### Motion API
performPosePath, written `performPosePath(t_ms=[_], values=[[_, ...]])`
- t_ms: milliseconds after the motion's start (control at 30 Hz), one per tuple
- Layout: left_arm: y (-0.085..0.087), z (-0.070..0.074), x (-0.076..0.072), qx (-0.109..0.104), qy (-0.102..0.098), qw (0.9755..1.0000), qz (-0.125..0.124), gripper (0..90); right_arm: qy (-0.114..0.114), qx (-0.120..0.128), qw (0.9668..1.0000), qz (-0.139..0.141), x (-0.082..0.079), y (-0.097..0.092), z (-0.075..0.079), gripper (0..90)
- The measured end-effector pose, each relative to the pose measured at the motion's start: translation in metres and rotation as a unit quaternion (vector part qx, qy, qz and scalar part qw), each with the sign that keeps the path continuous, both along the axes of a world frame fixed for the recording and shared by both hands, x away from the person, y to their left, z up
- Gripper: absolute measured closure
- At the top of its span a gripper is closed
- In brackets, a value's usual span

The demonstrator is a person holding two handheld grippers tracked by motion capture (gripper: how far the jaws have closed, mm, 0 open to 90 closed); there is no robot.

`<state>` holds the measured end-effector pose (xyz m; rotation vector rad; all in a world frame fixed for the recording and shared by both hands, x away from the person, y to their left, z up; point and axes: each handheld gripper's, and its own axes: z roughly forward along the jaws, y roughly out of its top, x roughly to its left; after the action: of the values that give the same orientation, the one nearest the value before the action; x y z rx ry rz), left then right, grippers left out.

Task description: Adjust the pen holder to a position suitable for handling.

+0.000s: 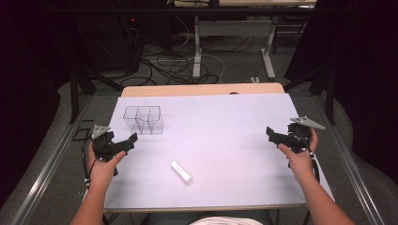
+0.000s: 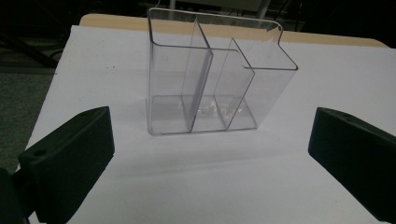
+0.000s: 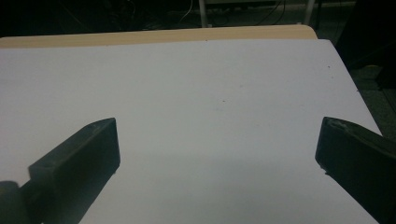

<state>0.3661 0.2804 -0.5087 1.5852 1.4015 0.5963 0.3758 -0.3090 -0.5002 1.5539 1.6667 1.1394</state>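
The clear organizer point(image 1: 143, 120) sits in the upper left of the high view, upright on the white table cover point(image 1: 225, 122), and I take it as the thing in hand, since my left gripper point(image 1: 133, 138) points straight at it from just below and to its left. In the left gripper view the organizer point(image 2: 215, 84) stands in the middle of the frame, ahead of the jaws and apart from them; I count three compartments, all empty as far as I can see through the walls. It stands with its open top upward, which I judge is so something can be dropped in from above.

Lower down, near the centre of the high view, lies a small white stick point(image 1: 181, 171), flat and slanted, well apart from the organizer and from both hands. I would guess it is what goes into a compartment, but its make is too small to tell.

My left gripper's jaws stand wide apart with nothing between them, resting near the left edge of the cover. My right gripper point(image 1: 272, 134) waits at the right edge of the high view, jaws also spread wide and empty; its own view looks across bare cover toward the wooden table edge point(image 3: 154, 36). Both hands seem parked at the sides to leave the middle free.
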Motion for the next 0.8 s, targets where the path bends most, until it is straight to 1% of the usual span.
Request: performPosePath(t_ms=[33, 67, 167, 200, 267, 333, 433, 467, 500, 533, 600, 633, 667, 700, 733, 800], values=[[0.0, 0.001, 0.0, -0.007, -0.001, 1.0, 0.003, 0.4, 0.005, -0.002, 1.0, 0.003, 0.0, -0.002, -0.002, 0.0], [0.0, 0.001, 0.0, -0.007, -0.001, 1.0, 0.003, 0.5, 0.003, -0.002, 1.0, 0.005, 0.0, -0.001, -0.003, 0.0], [0.001, 0.005, 0.0, -0.013, -0.006, 0.9999, 0.005, 0.5, -0.003, -0.02, 0.9997, 0.013, 0.0, -0.001, -0.006, 0.0], [0.001, 0.005, 0.0, -0.013, -0.006, 0.9999, 0.005, 0.4, -0.005, -0.018, 0.9997, 0.014, 0.0, -0.001, -0.006, 0.0], [0.002, 0.008, 0.001, -0.02, -0.011, 0.9997, 0.004, 0.5, -0.001, -0.014, 0.9998, 0.012, 0.0, -0.001, -0.008, 0.0], [0.002, 0.009, 0.001, -0.019, -0.009, 0.9998, 0.004, 0.5, 0.007, -0.019, 0.9997, 0.013, -0.001, -0.001, -0.008, 0.0], [0.002, 0.015, 0.005, -0.004, -0.013, 0.9999, 0.005, 0.6, 0.0, -0.014, 0.9998, 0.011, -0.002, 0.0, -0.008, 0.4], [0.002, 0.015, 0.005, -0.004, -0.013, 0.9999, 0.005, 0.8, 0.007, -0.014, 0.9998, 0.013, -0.003, 0.0, -0.006, 0.9], [0.002, 0.02, 0.008, -0.003, -0.016, 0.9998, 0.011, 1.5, 0.003, -0.011, 0.9999, 0.013, -0.004, 0.0, -0.006, 1.2], [0.002, 0.02, 0.008, -0.003, -0.016, 0.9998, 0.011, 1.8, 0.003, -0.011, 0.9999, 0.013, -0.004, 0.0, -0.006, 1.2], [0.002, 0.026, 0.013, -0.003, -0.019, 0.9997, 0.015, 2.8, 0.004, -0.013, 0.9999, 0.009, -0.005, 0.001, -0.006, 1.2], [0.002, 0.026, 0.013, -0.003, -0.019, 0.9997, 0.015, 3.4, 0.004, -0.013, 0.9999, 0.009, -0.005, 0.001, -0.006, 1.2], [0.002, 0.028, 0.014, 0.0, -0.019, 0.9997, 0.015, 3.8, 0.009, -0.013, 0.9998, 0.01, -0.006, 0.001, -0.006, 1.2], [0.001, 0.029, 0.015, 0.002, -0.02, 0.9997, 0.015, 4.1, 0.017, -0.017, 0.9996, 0.01, -0.006, 0.0, -0.006, 1.2], [0.0, 0.031, 0.017, 0.002, -0.021, 0.9997, 0.015, 4.5, 0.007, -0.014, 0.9998, 0.009, -0.005, 0.001, -0.007, 1.2], [-0.001, 0.034, 0.019, 0.005, -0.023, 0.9996, 0.016, 5.1, 0.006, -0.014, 0.9998, 0.01, -0.006, -0.001, -0.007, 1.2]])
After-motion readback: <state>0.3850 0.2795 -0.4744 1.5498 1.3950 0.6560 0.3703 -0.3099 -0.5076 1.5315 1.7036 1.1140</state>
